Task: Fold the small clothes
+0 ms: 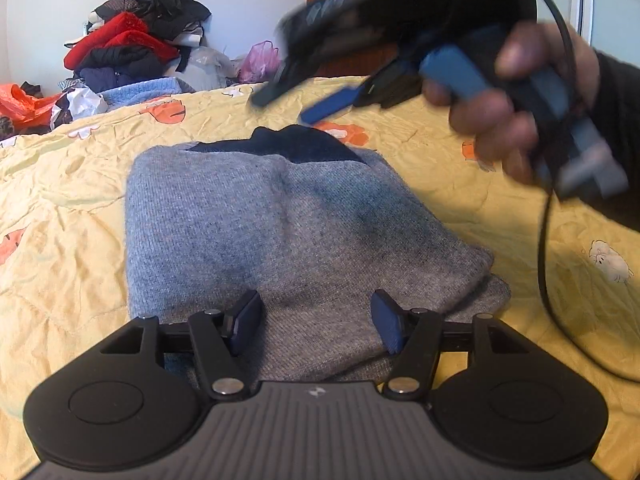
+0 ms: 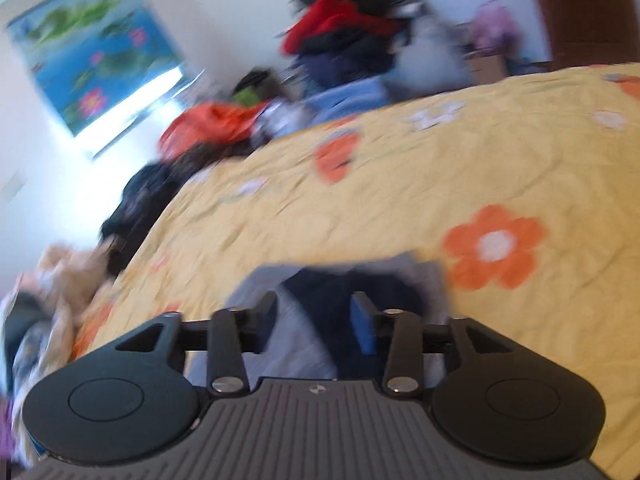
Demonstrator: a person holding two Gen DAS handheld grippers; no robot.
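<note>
A grey knit sweater (image 1: 280,220) with a navy collar (image 1: 296,140) lies folded in a rectangle on the yellow flowered bedspread (image 1: 60,208). My left gripper (image 1: 318,320) hovers open over the sweater's near edge, with nothing pinched between its pads. My right gripper (image 1: 292,104), blurred and held by a person's hand (image 1: 500,120), hangs open in the air above the collar end. In the right wrist view the right gripper (image 2: 316,316) stands open over the sweater (image 2: 292,356) and its navy collar (image 2: 320,292), with nothing gripped.
A pile of red, black and blue clothes (image 1: 132,40) is heaped at the bed's far edge, beside an orange bag (image 1: 20,104) and a pink bag (image 1: 260,58). A black cable (image 1: 544,260) hangs from the right gripper. A pond poster (image 2: 96,64) hangs on the wall.
</note>
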